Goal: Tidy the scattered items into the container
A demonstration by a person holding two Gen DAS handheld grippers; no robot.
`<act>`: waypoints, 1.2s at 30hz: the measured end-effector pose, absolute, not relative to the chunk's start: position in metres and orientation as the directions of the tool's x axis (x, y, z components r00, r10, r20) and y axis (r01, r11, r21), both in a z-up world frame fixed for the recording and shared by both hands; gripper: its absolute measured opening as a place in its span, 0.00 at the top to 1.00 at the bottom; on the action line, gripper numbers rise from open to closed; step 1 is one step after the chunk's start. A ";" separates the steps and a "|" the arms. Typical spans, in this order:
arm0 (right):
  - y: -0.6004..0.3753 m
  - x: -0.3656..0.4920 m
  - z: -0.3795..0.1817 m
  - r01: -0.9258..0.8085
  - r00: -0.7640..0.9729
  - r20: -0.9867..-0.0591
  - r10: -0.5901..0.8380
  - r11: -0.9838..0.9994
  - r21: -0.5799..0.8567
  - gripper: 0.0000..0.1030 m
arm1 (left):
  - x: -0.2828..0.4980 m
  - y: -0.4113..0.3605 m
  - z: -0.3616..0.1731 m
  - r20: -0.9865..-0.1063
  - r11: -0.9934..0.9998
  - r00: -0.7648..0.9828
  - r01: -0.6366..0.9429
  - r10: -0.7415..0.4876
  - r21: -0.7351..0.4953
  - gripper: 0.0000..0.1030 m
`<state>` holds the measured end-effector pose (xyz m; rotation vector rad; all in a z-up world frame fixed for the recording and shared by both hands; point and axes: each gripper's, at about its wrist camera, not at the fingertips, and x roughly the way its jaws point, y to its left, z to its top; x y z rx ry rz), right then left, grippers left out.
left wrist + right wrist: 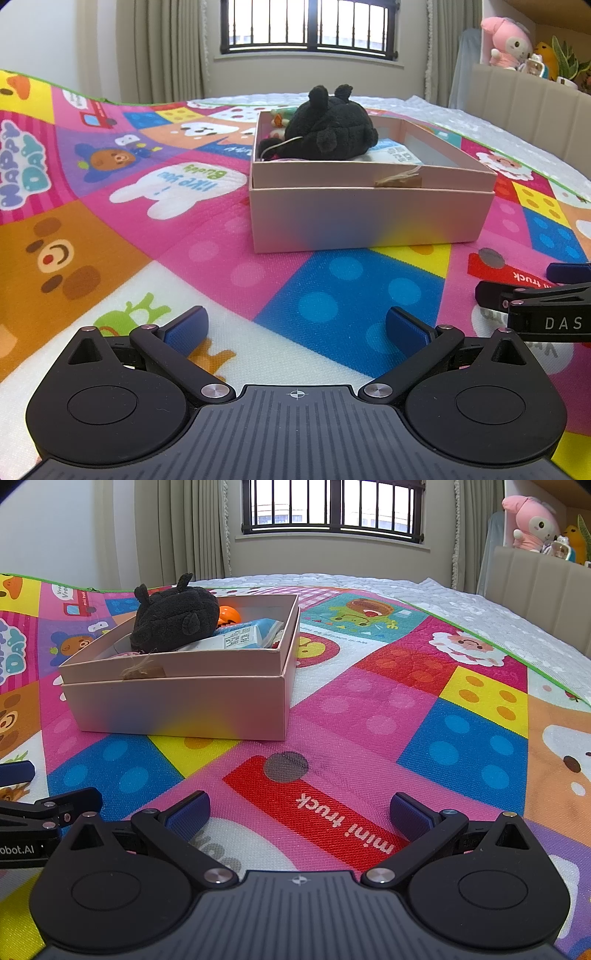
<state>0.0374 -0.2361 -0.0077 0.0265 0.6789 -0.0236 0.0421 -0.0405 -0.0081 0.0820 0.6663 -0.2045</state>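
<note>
Bed (480, 602) under a cartoon play mat (184, 236) — one box on top.
White quilted cover shows past the mat's green edge, far side and right. Pink cardboard box (369, 218) sits flat on the mat, nested in its own lid — straddling pink, blue and yellow squares. Mat lies slightly rumpled at left.

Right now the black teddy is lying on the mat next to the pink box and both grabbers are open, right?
Not quite. The black teddy lies inside the pink box, on the other things, as the left wrist view shows. Both grabbers, left and right, are open.
</note>
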 end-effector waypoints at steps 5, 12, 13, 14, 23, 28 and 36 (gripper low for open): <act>-0.236 0.037 -0.008 0.030 0.778 -0.628 -0.013 0.999 0.016 0.00 | 0.042 -0.042 -0.008 -0.622 0.976 0.767 0.215 -0.155 0.021 0.00; -0.236 0.037 -0.008 0.030 0.778 -0.628 -0.013 0.999 0.017 0.00 | 0.051 -0.039 -0.002 -0.661 0.978 0.732 0.206 -0.168 -0.021 0.00; -0.236 0.037 -0.008 0.030 0.778 -0.628 -0.013 0.999 0.017 0.00 | 0.054 -0.041 0.000 -0.681 0.980 0.715 0.201 -0.158 -0.016 0.00; -0.236 0.037 -0.008 0.030 0.778 -0.628 -0.013 0.999 0.017 0.00 | 0.056 -0.044 0.001 -0.696 0.980 0.704 0.198 -0.143 -0.002 0.00; -0.237 0.037 -0.008 0.030 0.778 -0.628 -0.013 0.999 0.017 0.00 | 0.050 -0.041 -0.004 -0.666 0.981 0.729 0.196 -0.157 -0.017 0.00; -0.237 0.037 -0.008 0.030 0.778 -0.628 -0.013 0.999 0.017 0.00 | 0.050 -0.039 -0.004 -0.657 0.980 0.735 0.194 -0.168 -0.034 0.00; -0.237 0.037 -0.008 0.030 0.778 -0.628 -0.013 0.999 0.017 0.00 | 0.050 -0.038 -0.004 -0.655 0.980 0.736 0.193 -0.170 -0.037 0.00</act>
